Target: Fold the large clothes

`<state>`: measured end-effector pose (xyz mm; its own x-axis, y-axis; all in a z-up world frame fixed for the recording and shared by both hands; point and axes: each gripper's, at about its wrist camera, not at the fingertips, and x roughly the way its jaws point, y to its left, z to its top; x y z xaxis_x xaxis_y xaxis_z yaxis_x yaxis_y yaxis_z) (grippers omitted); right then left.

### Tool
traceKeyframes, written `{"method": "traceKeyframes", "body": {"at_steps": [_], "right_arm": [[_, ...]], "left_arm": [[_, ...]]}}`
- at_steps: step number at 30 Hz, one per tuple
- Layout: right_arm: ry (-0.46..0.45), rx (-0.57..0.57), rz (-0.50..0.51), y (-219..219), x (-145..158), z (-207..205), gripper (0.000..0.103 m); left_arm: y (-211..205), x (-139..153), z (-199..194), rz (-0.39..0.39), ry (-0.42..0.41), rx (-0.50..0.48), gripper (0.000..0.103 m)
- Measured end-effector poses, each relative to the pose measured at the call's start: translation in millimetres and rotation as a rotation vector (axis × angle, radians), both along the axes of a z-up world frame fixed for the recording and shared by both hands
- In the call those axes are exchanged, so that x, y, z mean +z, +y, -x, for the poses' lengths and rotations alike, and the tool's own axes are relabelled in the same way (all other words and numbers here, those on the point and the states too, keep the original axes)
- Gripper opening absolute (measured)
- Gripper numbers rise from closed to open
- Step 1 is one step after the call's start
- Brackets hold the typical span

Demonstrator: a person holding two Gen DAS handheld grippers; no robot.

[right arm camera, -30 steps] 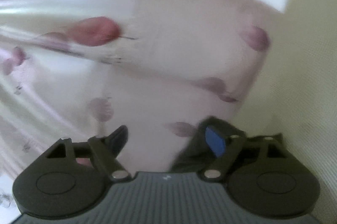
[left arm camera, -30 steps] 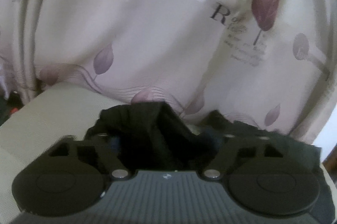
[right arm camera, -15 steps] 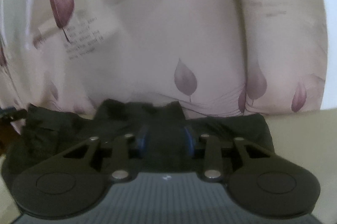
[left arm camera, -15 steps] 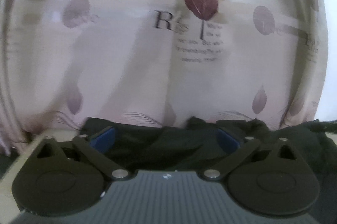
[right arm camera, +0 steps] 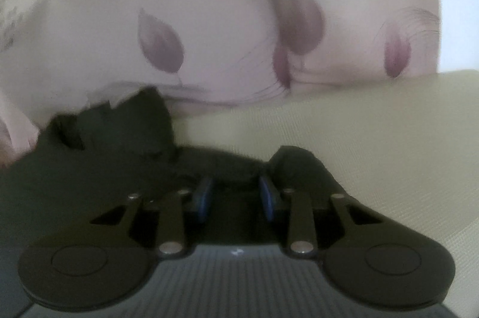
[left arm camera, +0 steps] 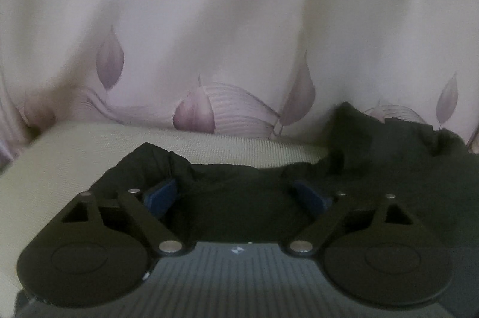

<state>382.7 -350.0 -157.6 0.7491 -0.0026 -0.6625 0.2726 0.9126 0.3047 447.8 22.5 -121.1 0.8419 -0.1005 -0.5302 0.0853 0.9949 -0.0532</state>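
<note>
A pale curtain [left arm camera: 209,33] printed with mauve leaves and grey lettering is hanging across the whole background ahead of both claws, its hem reaching down to the far edge of the surface. Below it a cream, finely woven surface [left arm camera: 74,156] is spreading out, bare to the left of the left claw and to the right of the right claw [right arm camera: 236,195]; whether it is a bed or a counter cannot be told.

The black garment [left arm camera: 239,198] is lying rumpled on that surface, its long axis running crosswise, side to side in front of the claws. From the left claw [left arm camera: 236,195] it is stretching away to the right and rising into a crumpled peak near the curtain; from the right claw it is stretching away to the left, with the same kind of raised, bunched heap.

The left claw is standing wide, jaws narrowing slightly, blue pads [left arm camera: 160,194] apart with black cloth lying between them, not pinched. The right claw is closing, its pads [right arm camera: 203,195] fairly near each other with a fold of the garment between them; whether they are already pressing it cannot be told.
</note>
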Motion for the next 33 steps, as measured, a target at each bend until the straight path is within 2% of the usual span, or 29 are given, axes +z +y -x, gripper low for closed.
{"method": "traceKeyframes", "body": {"at_steps": [3, 6, 11, 19, 24, 29, 33], "right_arm": [[-0.024, -0.010, 0.056, 8.1, -5.9, 2.5, 0.031], [-0.046, -0.016, 0.028, 2.8, -9.3, 1.7, 0.031], [-0.024, -0.013, 0.097, 12.3, -7.0, 0.7, 0.031], [-0.020, -0.019, 0.077, 8.2, -7.3, -0.5, 0.031], [-0.015, -0.021, 0.099, 10.5, -7.6, -1.5, 0.031], [-0.009, -0.020, 0.111, 11.9, -6.1, -2.6, 0.031], [0.016, -0.050, 0.143, 14.5, 10.9, 1.1, 0.035]], "left_arm": [[9.7, -8.3, 2.3, 0.047, 0.004, -0.002, 0.091], [16.9, -12.8, -0.4, 0.084, 0.021, -0.005, 0.093], [14.3, -11.7, 2.3, 0.076, 0.042, 0.003, 0.093], [13.2, -8.6, -1.0, 0.082, 0.059, 0.007, 0.094], [15.2, -9.1, -2.7, 0.094, 0.061, 0.008, 0.094], [9.9, -6.7, -1.9, 0.056, 0.070, 0.025, 0.095], [2.3, -3.9, -0.3, -0.007, 0.067, 0.044, 0.098]]}}
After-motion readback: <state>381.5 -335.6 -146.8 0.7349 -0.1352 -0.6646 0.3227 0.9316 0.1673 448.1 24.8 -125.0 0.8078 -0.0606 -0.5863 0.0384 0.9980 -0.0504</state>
